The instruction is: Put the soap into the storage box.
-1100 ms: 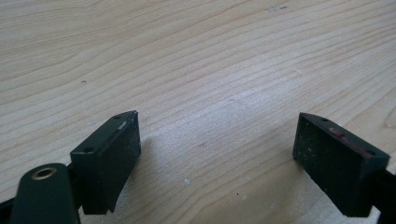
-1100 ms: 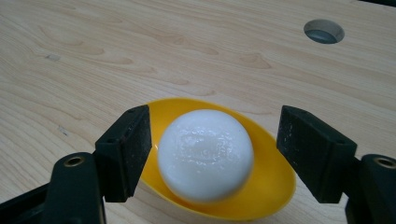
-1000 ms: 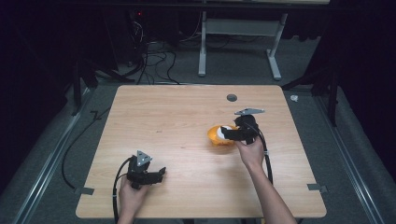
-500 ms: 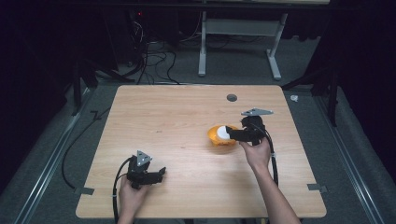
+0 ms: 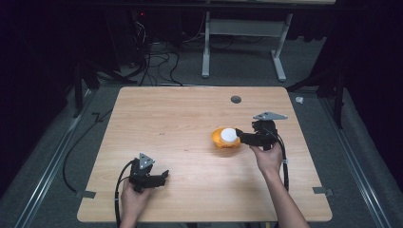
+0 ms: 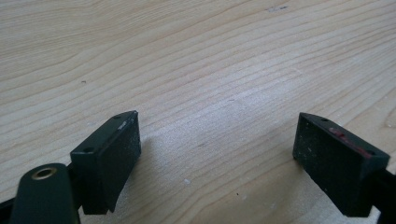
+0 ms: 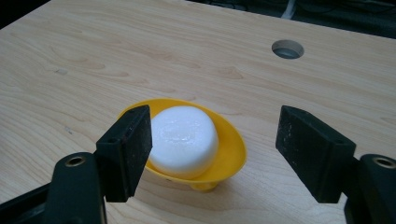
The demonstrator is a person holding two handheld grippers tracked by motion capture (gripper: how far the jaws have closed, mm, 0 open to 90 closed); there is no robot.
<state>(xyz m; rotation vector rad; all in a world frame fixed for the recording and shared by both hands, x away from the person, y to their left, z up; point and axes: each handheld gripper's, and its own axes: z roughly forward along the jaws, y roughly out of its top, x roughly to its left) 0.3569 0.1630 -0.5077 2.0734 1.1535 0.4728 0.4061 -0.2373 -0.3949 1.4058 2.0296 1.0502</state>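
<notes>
**Desk side:** Where does the job stand?

**Me:** At the desk (image 5: 180, 114), right of centre: the yellow bowl (image 7: 231, 149) stands upright on its small foot, with the white round block (image 7: 184, 140) sitting inside it. My right gripper (image 5: 240, 137) is level with the bowl's near rim, its jaws wide apart. One pad is just in front of the rim, the other well clear, and neither presses on anything.

**Desk side:** So nothing is held?

**Me:** Nothing. I judge that the block is already in the bowl and that any lift or shift of the bowl is not yet begun, since a grip has to come first.

**Desk side:** And your other hand?

**Me:** My left gripper (image 5: 161, 176) rests near the front edge on bare wood, jaws wide, holding nothing, well apart from the bowl.
</notes>
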